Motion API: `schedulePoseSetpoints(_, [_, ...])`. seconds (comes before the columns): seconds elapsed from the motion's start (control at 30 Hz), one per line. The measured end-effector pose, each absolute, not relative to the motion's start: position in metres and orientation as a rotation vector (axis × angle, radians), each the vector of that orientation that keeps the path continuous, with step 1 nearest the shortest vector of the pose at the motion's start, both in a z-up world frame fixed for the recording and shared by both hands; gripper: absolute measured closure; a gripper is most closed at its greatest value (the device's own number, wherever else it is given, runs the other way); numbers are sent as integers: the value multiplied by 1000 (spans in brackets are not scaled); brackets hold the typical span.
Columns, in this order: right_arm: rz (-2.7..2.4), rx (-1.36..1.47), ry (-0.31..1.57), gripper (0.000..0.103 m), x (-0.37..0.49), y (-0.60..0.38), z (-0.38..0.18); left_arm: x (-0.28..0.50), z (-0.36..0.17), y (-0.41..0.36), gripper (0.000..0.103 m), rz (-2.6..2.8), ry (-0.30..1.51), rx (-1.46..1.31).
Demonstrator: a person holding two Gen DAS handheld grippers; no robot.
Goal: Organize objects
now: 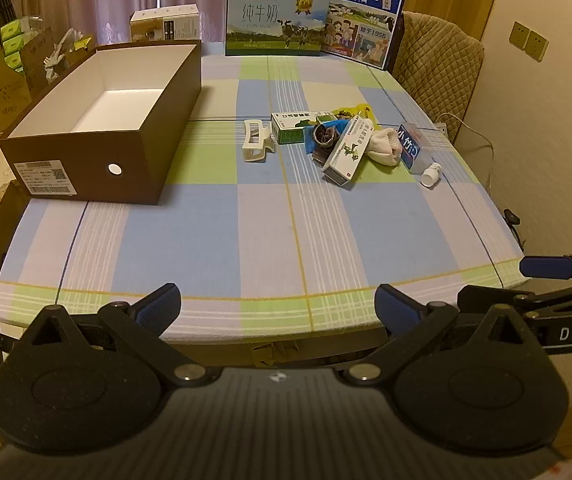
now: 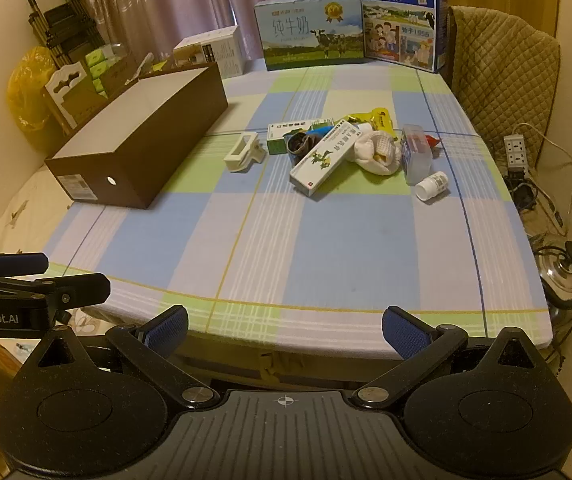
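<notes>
a checked cloth covers the counter (image 1: 269, 224); the empty brown box (image 1: 105, 128) sits left, a clutter pile (image 2: 350, 152) mid-right. both tools, left tool (image 1: 277, 308) and right tool (image 2: 283, 330), gape empty at the near edge. the medicine carton (image 2: 322, 158) looks light and stiff: pinch its long sides.

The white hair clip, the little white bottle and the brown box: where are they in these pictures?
white hair clip (image 1: 257, 145): left wrist view, on its frame.
little white bottle (image 2: 431, 187): right wrist view, on its side, mid-body.
brown box (image 1: 175, 96): left wrist view, on its outer right wall.
</notes>
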State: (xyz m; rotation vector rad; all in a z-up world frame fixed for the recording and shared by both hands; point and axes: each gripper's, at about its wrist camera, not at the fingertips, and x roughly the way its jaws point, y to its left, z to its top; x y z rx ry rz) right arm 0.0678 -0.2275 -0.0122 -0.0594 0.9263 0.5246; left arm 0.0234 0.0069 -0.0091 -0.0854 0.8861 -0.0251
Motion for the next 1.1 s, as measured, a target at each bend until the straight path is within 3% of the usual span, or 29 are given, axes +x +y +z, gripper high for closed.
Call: schedulePoseSetpoints(1.1, [555, -51, 934, 2, 125, -237, -20, 81, -18, -6, 1, -19, 934, -106])
